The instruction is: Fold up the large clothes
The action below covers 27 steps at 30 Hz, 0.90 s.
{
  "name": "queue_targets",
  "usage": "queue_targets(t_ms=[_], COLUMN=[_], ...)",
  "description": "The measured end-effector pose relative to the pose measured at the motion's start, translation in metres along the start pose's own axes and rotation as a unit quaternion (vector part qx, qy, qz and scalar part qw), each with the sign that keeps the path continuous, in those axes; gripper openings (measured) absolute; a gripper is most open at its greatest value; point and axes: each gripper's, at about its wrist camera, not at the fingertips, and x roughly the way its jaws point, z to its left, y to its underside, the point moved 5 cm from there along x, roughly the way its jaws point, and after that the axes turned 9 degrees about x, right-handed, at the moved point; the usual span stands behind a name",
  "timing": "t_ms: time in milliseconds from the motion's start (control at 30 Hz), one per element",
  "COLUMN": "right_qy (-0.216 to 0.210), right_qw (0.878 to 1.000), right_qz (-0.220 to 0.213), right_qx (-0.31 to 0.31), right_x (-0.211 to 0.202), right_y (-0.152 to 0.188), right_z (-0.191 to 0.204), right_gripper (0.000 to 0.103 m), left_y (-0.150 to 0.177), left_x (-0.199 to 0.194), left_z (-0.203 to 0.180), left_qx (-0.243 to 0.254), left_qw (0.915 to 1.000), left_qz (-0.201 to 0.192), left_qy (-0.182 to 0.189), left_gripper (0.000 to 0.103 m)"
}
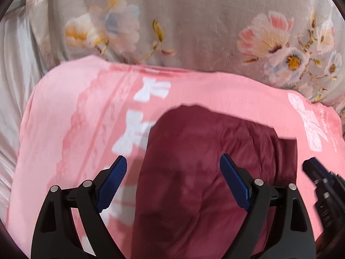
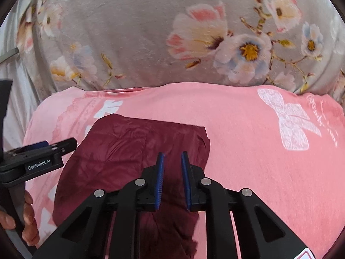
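**Two garments stacked, both of your grippers free of cloth**

Both views blur at the rim. Floral bed cover [image 2: 133, 32] is cut off on every side. Pink garment [image 2: 237, 151] runs past the bottom edge, and the maroon garment [image 2: 129, 151] on top hides its middle. Maroon's near end vanishes under your fingers. Your left gripper [image 1: 172, 166] gapes wide above it, nothing pinched. Your right gripper [image 2: 173, 157] is nearly closed, narrow gap, empty.

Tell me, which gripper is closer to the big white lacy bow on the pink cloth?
Right. The right gripper hangs over the maroon garment with the white lace bow just off to its right. The left gripper is farther away, out past the right one.
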Motion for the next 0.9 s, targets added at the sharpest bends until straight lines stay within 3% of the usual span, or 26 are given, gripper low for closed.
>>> queue_targets(t_ms=[133, 300, 533, 900], right_qy=[0.017, 0.04, 0.04, 0.045], right_qw=[0.999, 0.996, 0.996, 0.997], right_qz=[0.031, 0.062, 0.07, 0.056], right_qx=[0.021, 0.045, 0.042, 0.037], right_x=[0.039, 0.076, 0.095, 0.102], right_y=[0.002, 0.019, 0.036, 0.04], right_z=[-0.005, -0.024, -0.031, -0.03], right_gripper=[0.014, 0.013, 0.011, 0.011], left_y=[-0.009, 0.007, 0.02, 0.025], left_x=[0.031, 0.075, 0.09, 0.103], left_z=[-0.009, -0.014, -0.014, -0.018], left_qx=[0.007, 0.014, 0.002, -0.009], left_qw=[0.9995, 0.9973, 0.9977, 0.998], left_qz=[0.028, 0.068, 0.066, 0.062], left_qy=[-0.014, -0.022, -0.014, -0.006], left_gripper=[0.086, 0.087, 0.098, 0.098])
